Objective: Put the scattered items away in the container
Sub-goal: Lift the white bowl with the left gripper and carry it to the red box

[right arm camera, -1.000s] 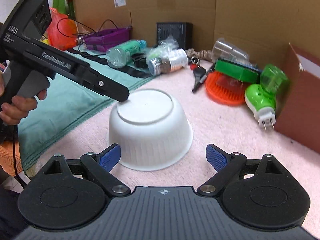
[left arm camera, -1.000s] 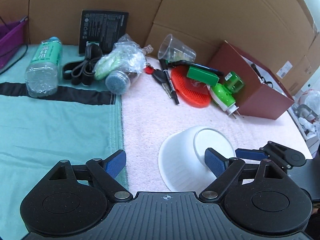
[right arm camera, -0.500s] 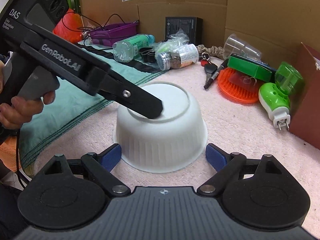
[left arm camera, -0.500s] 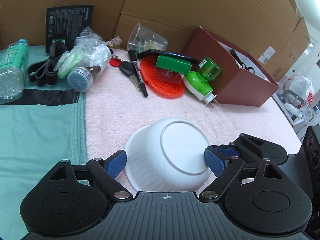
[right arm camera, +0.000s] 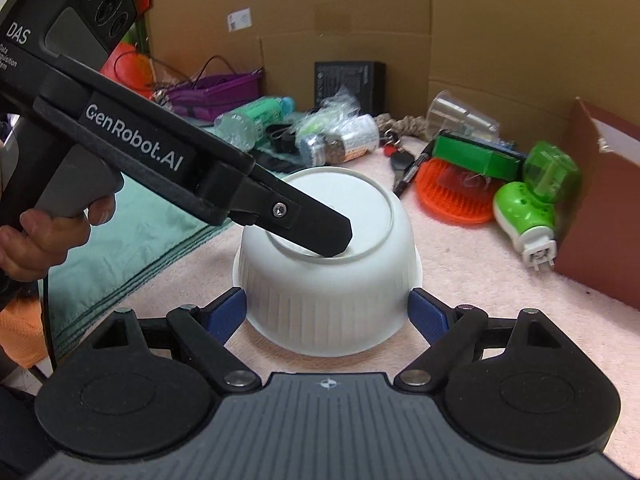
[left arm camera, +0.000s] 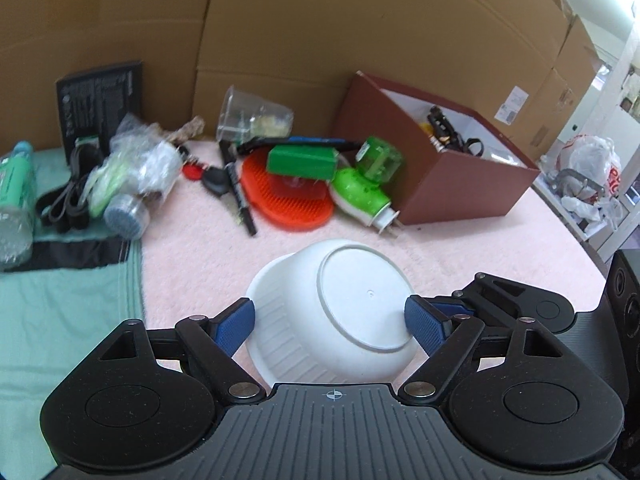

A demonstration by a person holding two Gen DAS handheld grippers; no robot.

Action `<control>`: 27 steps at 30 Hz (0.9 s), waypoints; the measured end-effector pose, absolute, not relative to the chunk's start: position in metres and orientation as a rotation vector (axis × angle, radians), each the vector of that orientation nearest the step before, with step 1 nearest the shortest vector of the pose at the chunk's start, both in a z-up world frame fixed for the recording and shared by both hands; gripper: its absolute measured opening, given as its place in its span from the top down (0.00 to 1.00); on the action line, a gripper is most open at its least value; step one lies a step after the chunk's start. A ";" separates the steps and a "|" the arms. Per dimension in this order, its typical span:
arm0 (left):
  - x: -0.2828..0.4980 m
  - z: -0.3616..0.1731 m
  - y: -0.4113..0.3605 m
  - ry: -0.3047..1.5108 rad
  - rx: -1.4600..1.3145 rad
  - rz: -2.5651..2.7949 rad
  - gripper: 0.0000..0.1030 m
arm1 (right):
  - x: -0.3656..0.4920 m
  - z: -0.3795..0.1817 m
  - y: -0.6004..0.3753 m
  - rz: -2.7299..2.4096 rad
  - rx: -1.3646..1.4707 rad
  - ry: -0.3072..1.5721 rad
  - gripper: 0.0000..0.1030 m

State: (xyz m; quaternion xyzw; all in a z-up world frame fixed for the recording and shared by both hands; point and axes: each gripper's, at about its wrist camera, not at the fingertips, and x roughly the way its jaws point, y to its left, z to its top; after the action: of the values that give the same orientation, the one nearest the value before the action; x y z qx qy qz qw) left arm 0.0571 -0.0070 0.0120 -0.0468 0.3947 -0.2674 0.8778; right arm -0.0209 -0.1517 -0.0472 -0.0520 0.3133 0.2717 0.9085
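Two grippers, one upturned bowl

Both sets of jaws stand wide w/ the white bowl [left arm camera: 332,312] between them. My left gripper [left arm camera: 330,326] straddles it: blue pads flank the bowl's sides, left pad just beside the ribbed wall, right pad at the edge of the base ring; I can't tell if either pad presses. My right gripper [right arm camera: 326,314] comes at the bowl from the other side, jaws just as wide, pads level w/ the rim on each flank, looks like a sliver of gap each side. Neither has a firm hold that I can see.

Bowl sits upside down on the pink towel [left arm camera: 460,248], base ring up, tilted a bit in the left cam.

Writing: left gripper body in the right cam reads "GenRobot.AI", and "DAS" w/ small print under it, cut off. One left finger [right arm camera: 316,232] lies over the bowl's base. A hand [right arm camera: 48,236] grips the handle.

Further out: orange brush [left arm camera: 286,200], green box [left arm camera: 302,164], green plug-in device [left arm camera: 366,188], marker [left arm camera: 240,196], keys [left arm camera: 208,174], clear cup [left arm camera: 250,118], jar in plastic wrap [left arm camera: 132,184], water bottle [left arm camera: 16,196], black booklet [left arm camera: 100,100] w/ print too small to read. Brown container [left arm camera: 436,160] stands open behind and right of the bowl, well apart, some items already inside.
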 end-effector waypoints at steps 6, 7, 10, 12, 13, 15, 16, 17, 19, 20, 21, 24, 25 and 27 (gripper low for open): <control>0.062 0.047 -0.040 0.738 -0.036 -0.596 0.15 | -0.024 -0.021 -0.175 0.492 -0.098 0.567 0.13; 0.064 0.054 -0.046 0.723 -0.030 -0.606 0.14 | -0.024 -0.016 -0.179 0.479 -0.098 0.549 0.13; 0.071 0.075 -0.065 0.673 -0.005 -0.640 0.14 | -0.023 0.001 -0.196 0.439 -0.087 0.498 0.13; 0.076 0.088 -0.079 0.641 0.011 -0.660 0.14 | -0.021 0.011 -0.208 0.410 -0.075 0.467 0.13; 0.080 0.093 -0.087 0.627 0.018 -0.671 0.14 | -0.020 0.017 -0.214 0.393 -0.073 0.452 0.13; 0.087 0.101 -0.103 0.601 0.033 -0.692 0.14 | -0.016 0.026 -0.227 0.359 -0.073 0.428 0.13; 0.091 0.105 -0.111 0.588 0.038 -0.702 0.14 | -0.014 0.030 -0.233 0.342 -0.071 0.420 0.13; 0.096 0.109 -0.119 0.576 0.042 -0.713 0.14 | -0.011 0.034 -0.240 0.326 -0.069 0.413 0.13; 0.106 0.116 -0.133 0.561 0.049 -0.736 0.14 | -0.006 0.042 -0.254 0.294 -0.062 0.400 0.13; 0.111 0.120 -0.141 0.552 0.052 -0.748 0.14 | -0.005 0.045 -0.259 0.277 -0.063 0.395 0.13; 0.117 0.123 -0.149 0.543 0.057 -0.756 0.14 | -0.003 0.049 -0.264 0.258 -0.067 0.389 0.13; 0.136 0.129 -0.173 0.528 0.073 -0.774 0.13 | 0.007 0.057 -0.276 0.209 -0.077 0.383 0.13; 0.143 0.129 -0.179 0.527 0.075 -0.779 0.13 | 0.013 0.059 -0.282 0.196 -0.075 0.383 0.13; 0.157 0.128 -0.191 0.533 0.076 -0.784 0.13 | 0.024 0.061 -0.291 0.173 -0.071 0.387 0.13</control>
State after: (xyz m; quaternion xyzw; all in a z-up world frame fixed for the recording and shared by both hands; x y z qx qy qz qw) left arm 0.1570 -0.1909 0.1277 0.0366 0.2566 -0.3772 0.8891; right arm 0.0240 -0.2907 0.0611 -0.0353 0.1923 0.0860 0.9769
